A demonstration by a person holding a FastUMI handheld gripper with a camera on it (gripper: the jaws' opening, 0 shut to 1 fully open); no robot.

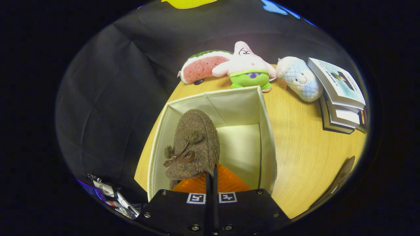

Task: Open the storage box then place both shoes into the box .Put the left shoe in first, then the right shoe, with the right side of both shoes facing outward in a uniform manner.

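**Claw lowering a brown shoe into the open box**

The claw (211, 178) is sitting nearly closed, its fingers pinching the heel edge of a brown felt shoe (193, 144) so the shoe is hanging toe-forward over the open storage box (267, 137). Gripping at the heel is keeping the toe free to lead down along the box's near-left wall, which is probably leaving the pale floor beside it open for the second shoe. The box is standing on the wooden table (305, 154) with its lid out of the way. Beyond it, plush toys (246, 67) and stacked books (339, 95) are lining the table's far edge, well apart from the work.
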